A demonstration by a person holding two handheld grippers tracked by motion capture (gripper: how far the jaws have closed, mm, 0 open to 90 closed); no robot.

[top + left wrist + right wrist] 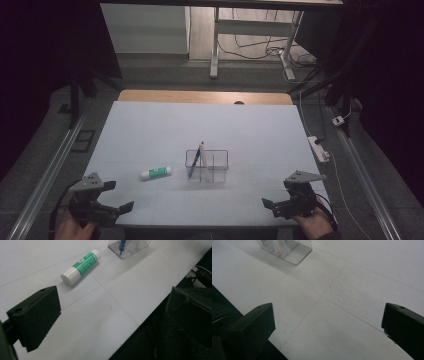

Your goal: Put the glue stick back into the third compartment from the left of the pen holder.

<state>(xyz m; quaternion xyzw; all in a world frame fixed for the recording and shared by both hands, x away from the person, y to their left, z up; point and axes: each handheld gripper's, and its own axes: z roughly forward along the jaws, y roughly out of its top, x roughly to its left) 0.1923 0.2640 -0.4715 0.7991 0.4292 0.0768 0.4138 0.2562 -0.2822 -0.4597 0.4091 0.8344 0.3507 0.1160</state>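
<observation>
A white power strip (318, 148) lies on the floor, out past the right gripper's (280, 195) fingers, just off the white table sheet (150, 125). Far ahead of those fingers stand grey desk legs (215, 45) among loose cables (255, 50).

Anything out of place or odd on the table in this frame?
Only the glue stick: it lies on its side on the white table, left of the clear holder where a blue pen stands. Nothing looks spilled or damaged.

The glue stick (80, 266) is white with a green label band and a white cap. The pen holder (207, 165) is clear, and the pen (195, 161) standing in it is blue. The tabletop (150, 130) is white, with a bare wooden strip at its far edge. Both grippers, left (116, 195) and right (275, 195), are black with grey top plates.
</observation>
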